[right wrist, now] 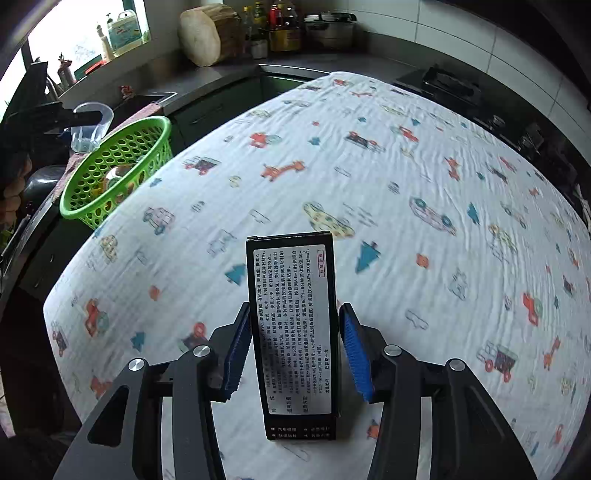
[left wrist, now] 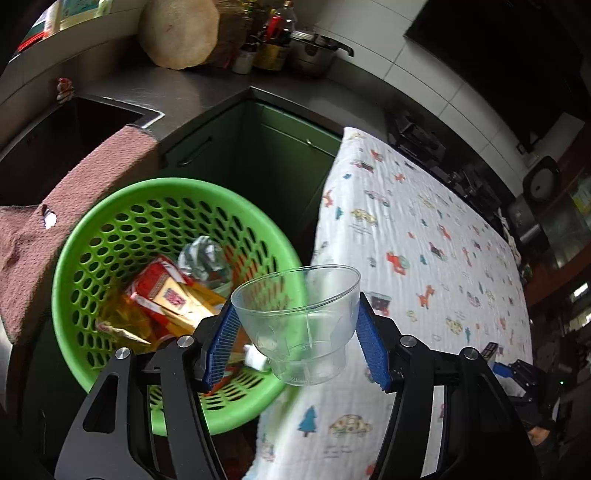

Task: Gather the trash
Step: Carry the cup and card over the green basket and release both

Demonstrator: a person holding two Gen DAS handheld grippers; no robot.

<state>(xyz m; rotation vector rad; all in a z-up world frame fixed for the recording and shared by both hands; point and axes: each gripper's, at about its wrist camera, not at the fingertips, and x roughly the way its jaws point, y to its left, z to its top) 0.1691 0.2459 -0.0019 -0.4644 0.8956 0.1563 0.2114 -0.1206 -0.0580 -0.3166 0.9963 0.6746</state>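
Note:
My left gripper (left wrist: pixel 295 328) is shut on a clear plastic cup (left wrist: pixel 301 314) and holds it over the near rim of a green perforated basket (left wrist: pixel 110 229). The basket holds a red and yellow carton (left wrist: pixel 166 295), crumpled foil (left wrist: pixel 203 254) and other wrappers. In the right wrist view the basket (right wrist: pixel 118 166) stands at the table's left edge with the cup (right wrist: pixel 90 127) above it. My right gripper (right wrist: pixel 293 350) is around a black box with a white printed label (right wrist: pixel 293 325); the left pad touches it, the right pad stands a little off.
A table under a white cloth with cartoon vehicles (right wrist: pixel 369 184) fills the right. A pink towel (left wrist: pixel 55 206) hangs over the sink edge (left wrist: pixel 110 107) beside the basket. Green cabinets (left wrist: pixel 258 155) stand behind. Bottles, a pot and a round chopping block (right wrist: pixel 207 33) sit on the counter.

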